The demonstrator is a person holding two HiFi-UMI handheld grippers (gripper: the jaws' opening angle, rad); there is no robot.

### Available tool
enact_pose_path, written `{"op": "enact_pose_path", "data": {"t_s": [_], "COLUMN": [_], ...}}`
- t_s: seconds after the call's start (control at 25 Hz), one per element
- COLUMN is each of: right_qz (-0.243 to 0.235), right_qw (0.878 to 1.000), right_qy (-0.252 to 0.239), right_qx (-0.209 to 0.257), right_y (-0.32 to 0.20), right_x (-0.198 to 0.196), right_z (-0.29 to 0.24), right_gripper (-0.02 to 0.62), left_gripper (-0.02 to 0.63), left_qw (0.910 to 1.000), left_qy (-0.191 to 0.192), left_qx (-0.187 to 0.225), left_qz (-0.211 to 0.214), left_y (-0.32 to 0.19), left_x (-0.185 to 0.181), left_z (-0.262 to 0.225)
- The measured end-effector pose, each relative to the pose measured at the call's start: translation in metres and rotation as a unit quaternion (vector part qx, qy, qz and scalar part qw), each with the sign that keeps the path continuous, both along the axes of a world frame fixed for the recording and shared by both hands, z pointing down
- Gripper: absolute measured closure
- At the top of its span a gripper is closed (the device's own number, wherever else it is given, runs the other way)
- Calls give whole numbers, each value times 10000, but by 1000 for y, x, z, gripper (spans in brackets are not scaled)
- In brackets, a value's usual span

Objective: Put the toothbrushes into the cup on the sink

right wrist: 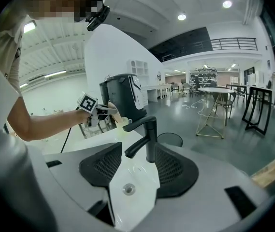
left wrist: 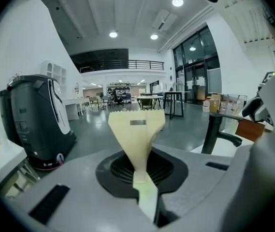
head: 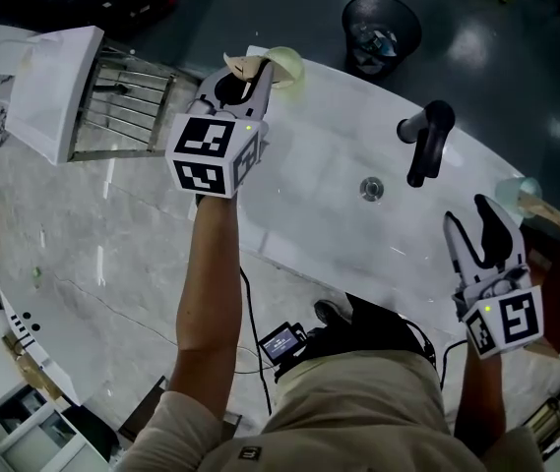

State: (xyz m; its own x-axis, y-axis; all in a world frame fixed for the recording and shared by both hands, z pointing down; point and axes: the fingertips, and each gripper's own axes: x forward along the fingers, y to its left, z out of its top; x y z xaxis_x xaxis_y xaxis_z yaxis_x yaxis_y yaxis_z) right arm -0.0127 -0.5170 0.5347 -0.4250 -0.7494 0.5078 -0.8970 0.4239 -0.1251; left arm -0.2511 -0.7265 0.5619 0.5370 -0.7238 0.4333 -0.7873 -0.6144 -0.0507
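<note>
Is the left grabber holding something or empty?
Holding: the left gripper is shut on a beige toothbrush packet, pinched between its jaws in the left gripper view.

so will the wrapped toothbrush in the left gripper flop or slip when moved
Probably stiff: the wrapped toothbrush stands straight out of the left gripper, shut on its lower end. Its thin paper sleeve looks light and might slip.

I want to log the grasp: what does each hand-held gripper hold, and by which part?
The left hand-held gripper pinches a paper-wrapped toothbrush at its narrow end. The right hand-held gripper holds nothing.
</note>
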Motion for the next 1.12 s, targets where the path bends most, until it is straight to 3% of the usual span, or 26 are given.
{"op": "enact_pose_path", "data": {"t_s": [0.48, 0.96, 1.12], "right_qz": [-64, -263, -325], "right_qw": [10000, 9996, 9994], "right_qy": [-50, -106, -129], "right_qx": [-41, 6, 45], "right_y": [2, 14, 19], "right_x": [-5, -20, -24], "right_z": [7, -2, -6], "right_gripper": [382, 382, 382], "left_gripper": [547, 358, 326], "left_qw": [9996, 9996, 9996], "left_qy": [-122, -157, -144], "left_qx": [88, 127, 173], "left_qz": [247, 218, 176], "left_y": [4, 19, 25], "left_x": [5, -6, -12], "left_z": [13, -3, -12]}}
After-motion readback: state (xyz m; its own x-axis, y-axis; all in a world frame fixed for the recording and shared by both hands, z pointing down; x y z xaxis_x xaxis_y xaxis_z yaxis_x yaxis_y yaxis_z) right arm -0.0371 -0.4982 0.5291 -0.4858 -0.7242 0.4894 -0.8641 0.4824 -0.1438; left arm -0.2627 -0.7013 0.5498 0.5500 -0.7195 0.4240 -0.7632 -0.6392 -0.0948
